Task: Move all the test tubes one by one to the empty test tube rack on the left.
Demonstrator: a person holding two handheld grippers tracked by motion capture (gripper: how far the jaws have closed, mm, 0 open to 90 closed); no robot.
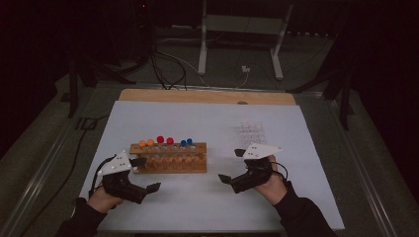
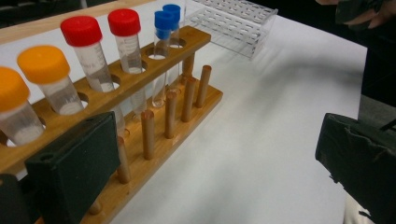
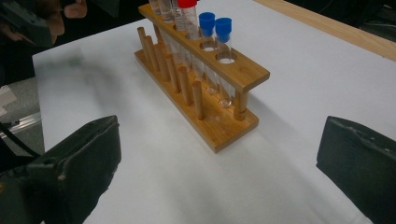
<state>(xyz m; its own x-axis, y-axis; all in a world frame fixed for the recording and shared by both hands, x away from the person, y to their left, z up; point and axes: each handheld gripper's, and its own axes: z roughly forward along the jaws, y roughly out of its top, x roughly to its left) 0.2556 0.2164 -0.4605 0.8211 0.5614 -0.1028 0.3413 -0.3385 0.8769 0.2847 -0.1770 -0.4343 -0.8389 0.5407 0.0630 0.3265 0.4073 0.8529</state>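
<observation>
Table [image 1: 207, 96]: a wooden top under a white sheet [image 1: 197, 123] reaching almost to its sides; a strip of bare wood shows along the far edge.
Open room: a broad bare stretch of white sheet lies between the two grippers and in front of the rack, out to the near edge.
Wooden rack [image 1: 168, 158]: left of centre, long side to the person; two orange-capped tubes [image 1: 146, 143], two red-capped tubes [image 1: 165, 140] and two blue-capped tubes [image 1: 186, 142] stand upright in its holes, a row of pegs along its near side.
Clear rack [image 1: 251, 131]: on the sheet to the right, well behind the wooden one.
Left gripper [image 1: 147, 173]: jaws spread wide, nothing between them, just beside the rack's left end.
Right gripper [image 1: 231, 165]: jaws spread, empty, apart from the rack's right end.
</observation>
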